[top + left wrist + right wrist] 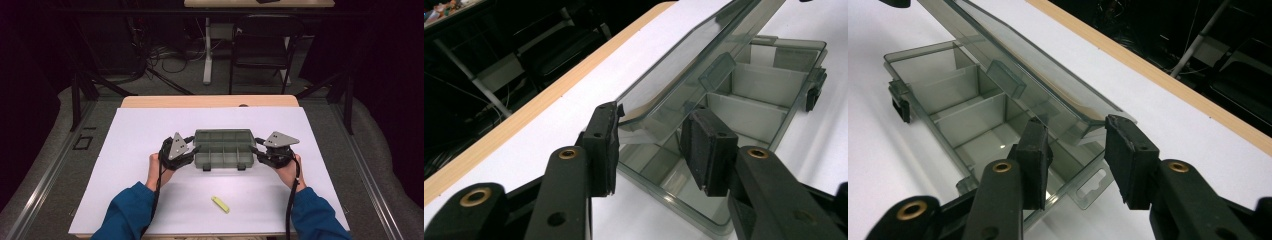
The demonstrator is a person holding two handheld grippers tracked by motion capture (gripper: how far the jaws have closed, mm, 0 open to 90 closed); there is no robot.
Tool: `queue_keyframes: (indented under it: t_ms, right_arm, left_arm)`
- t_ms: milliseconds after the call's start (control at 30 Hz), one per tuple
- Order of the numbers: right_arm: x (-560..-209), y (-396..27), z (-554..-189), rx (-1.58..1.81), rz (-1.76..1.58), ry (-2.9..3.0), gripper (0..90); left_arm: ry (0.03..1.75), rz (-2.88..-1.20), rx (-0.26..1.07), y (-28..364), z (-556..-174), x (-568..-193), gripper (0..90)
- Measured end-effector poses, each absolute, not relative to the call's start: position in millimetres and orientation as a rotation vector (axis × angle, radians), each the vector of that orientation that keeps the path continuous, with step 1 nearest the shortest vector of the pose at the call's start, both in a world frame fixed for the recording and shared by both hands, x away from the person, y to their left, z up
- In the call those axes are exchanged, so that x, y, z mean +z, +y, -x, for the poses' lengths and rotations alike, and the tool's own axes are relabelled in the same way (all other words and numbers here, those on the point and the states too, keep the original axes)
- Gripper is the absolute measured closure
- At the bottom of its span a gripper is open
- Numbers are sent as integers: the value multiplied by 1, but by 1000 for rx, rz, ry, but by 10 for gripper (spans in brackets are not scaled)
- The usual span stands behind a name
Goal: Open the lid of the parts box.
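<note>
A smoky see-through compartment box (222,156) lies in the middle of the white table, its lid (223,134) partly raised along the far side. My left gripper (195,149) is at the box's left end and my right gripper (255,145) at its right end. In the left gripper view the jaws (651,145) straddle the lid's (684,65) end corner: one pad touches it, the other hangs over a compartment. The right gripper (1075,150) is placed the same way, one pad against the lid (1048,65) corner and the other inside the box (948,115). Neither pair clamps anything.
A small yellow object (220,204) lies on the white table (140,200) near the front, between the person's blue sleeves. Beyond the table's wooden far edge (210,101) stand a dark chair (262,45) and a white table leg (207,50).
</note>
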State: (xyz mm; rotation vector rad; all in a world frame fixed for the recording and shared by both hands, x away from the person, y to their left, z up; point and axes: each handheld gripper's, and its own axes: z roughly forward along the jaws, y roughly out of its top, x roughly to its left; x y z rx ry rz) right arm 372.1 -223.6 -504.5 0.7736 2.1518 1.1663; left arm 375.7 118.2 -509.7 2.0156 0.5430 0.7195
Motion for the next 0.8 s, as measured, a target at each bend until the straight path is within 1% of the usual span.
queue_keyframes:
  t_ms: [300, 533, 800]
  right_arm:
    - [-498, -222, -380, 1151, -785, 2150, 632]
    - [-495, -223, -388, 1150, -802, 2170, 650]
    - [-489, -223, -394, 1146, -800, 2178, 664]
  left_arm:
    - [544, -2016, 671, 123, -384, -503, 628]
    - [553, -2022, 615, 126, -391, -496, 633]
    - [540, -2036, 587, 128, -397, -490, 640]
